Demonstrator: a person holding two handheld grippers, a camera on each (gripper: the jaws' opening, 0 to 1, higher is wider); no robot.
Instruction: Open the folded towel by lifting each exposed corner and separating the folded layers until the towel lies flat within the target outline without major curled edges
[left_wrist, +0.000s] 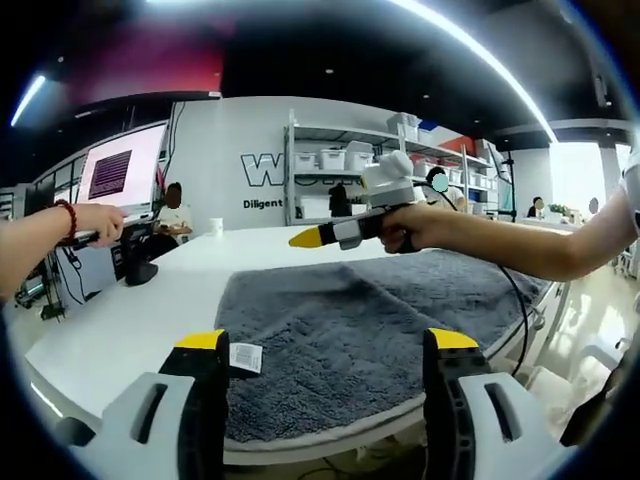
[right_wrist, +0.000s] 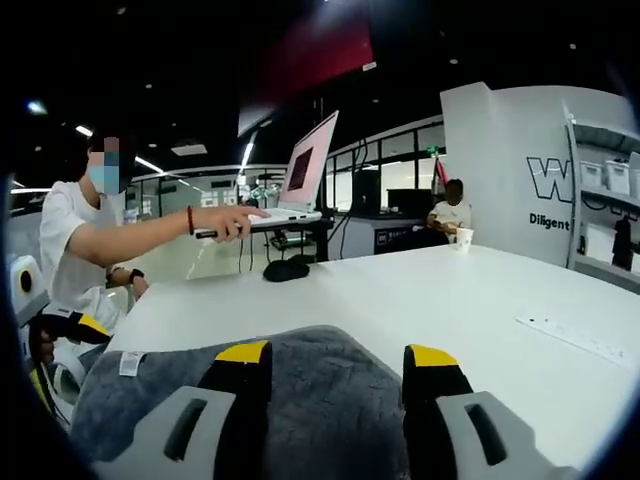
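- While the grey towel (left_wrist: 370, 340) lay spread across the near part of the white bench (left_wrist: 150, 320), the left tongs (left_wrist: 328, 345) hung just above its near edge, jaws released and holding nothing.
- A white label (left_wrist: 245, 357) showed at the towel's near edge, right beside the left jaw of those tongs.
- Over the towel's far edge, the right tongs (left_wrist: 303, 238) sat in a person's hand (left_wrist: 425, 226); from that side I could not tell how their jaws stood.
- From the right gripper view, the right tongs (right_wrist: 335, 355) hovered over the towel (right_wrist: 330, 400), jaws apart, gripping nothing.
- Beyond the towel, a person's hand (right_wrist: 235, 222) reached to a laptop (right_wrist: 300, 180) at the bench's far side.
- A dark mouse-like object (right_wrist: 286, 269) rested on the bench past the towel, below the laptop.
- Further off from the towel, a paper cup (right_wrist: 464, 238) stood on the bench.
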